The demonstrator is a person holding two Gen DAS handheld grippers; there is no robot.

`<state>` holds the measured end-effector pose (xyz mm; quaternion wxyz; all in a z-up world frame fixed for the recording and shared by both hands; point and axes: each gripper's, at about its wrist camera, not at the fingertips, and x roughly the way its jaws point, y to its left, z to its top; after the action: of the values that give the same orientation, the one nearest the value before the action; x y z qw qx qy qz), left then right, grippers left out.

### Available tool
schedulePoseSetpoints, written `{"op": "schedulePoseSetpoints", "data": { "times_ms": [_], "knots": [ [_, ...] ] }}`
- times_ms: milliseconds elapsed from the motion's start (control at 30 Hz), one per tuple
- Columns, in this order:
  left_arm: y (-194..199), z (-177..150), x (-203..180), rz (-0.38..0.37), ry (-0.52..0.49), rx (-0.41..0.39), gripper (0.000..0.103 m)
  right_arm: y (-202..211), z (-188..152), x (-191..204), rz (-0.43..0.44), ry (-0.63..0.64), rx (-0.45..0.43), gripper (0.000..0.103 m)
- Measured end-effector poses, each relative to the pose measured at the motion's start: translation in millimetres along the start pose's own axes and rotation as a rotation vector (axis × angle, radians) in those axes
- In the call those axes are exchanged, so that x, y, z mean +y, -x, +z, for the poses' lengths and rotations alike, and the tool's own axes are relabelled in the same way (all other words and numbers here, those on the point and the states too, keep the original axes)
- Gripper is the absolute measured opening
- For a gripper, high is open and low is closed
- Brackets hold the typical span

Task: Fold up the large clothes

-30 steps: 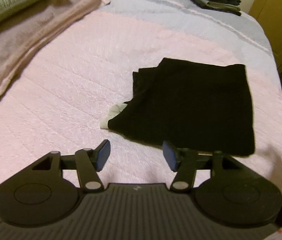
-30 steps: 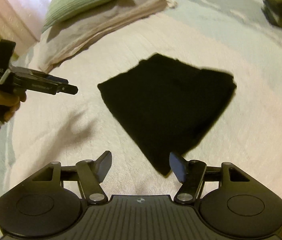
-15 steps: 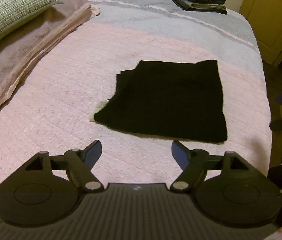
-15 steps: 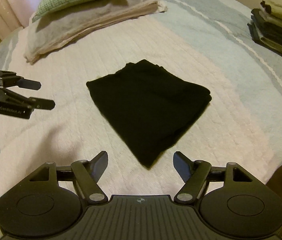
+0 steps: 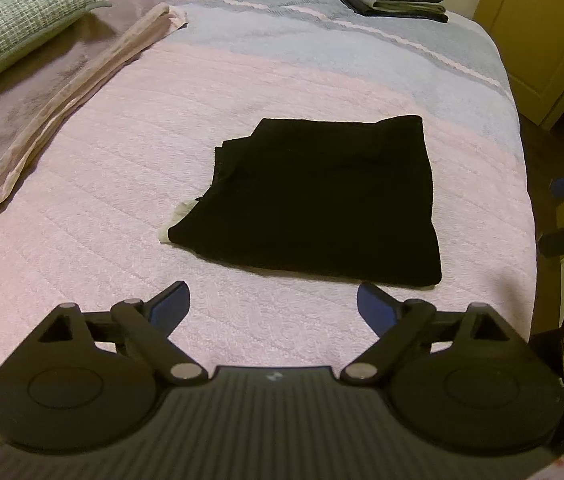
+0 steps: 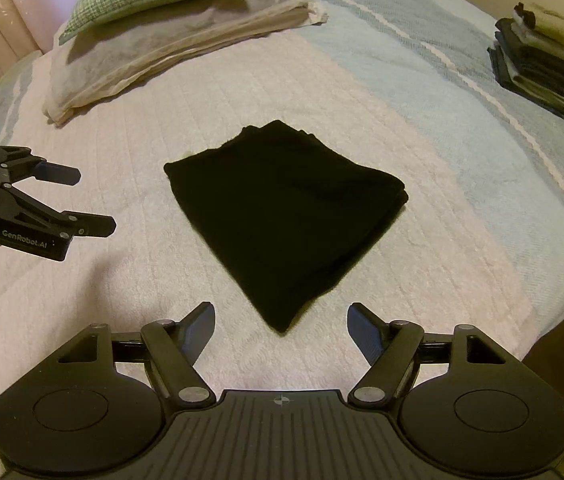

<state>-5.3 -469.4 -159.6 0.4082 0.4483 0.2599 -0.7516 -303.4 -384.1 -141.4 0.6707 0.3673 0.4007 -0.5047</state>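
Folded black garment (image 5: 322, 196) ahead of left gripper (image 5: 273, 307)

Left hand-held gripper (image 5: 273, 307): matte black body, ribbed grey-black top plate with a small white mark at centre, two round discs at the sides, silver pivot screws on the linkage arms, blue pads on the fingers (image 5: 172, 304). Right hand-held gripper (image 6: 281, 327): same black build, crosshair mark on the ribbed plate, silver screws. In the right wrist view the left unit's side reads "GenRobot.AI" in white.
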Motion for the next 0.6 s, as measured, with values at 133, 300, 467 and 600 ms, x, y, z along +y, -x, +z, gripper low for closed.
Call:
{"op": "schedulePoseSetpoints", "data": {
  "times_ms": [133, 300, 467, 600],
  "knots": [
    [-11, -1, 4, 0.002, -0.03, 0.015, 0.09, -8, 2, 4, 0.001, 0.018, 0.004, 0.071],
    [-32, -8, 6, 0.024, -0.161, 0.011, 0.091, -32, -2, 30, -0.052, 0.21, -0.001, 0.071],
    [-59, -24, 3, 0.059, -0.434, -0.061, 0.094, -86, -22, 69, -0.133, 0.515, -0.023, 0.071],
    [-91, -48, -4, 0.076, -0.742, -0.156, 0.095, -141, -48, 92, -0.199, 0.757, -0.05, 0.071]
  ]
}}
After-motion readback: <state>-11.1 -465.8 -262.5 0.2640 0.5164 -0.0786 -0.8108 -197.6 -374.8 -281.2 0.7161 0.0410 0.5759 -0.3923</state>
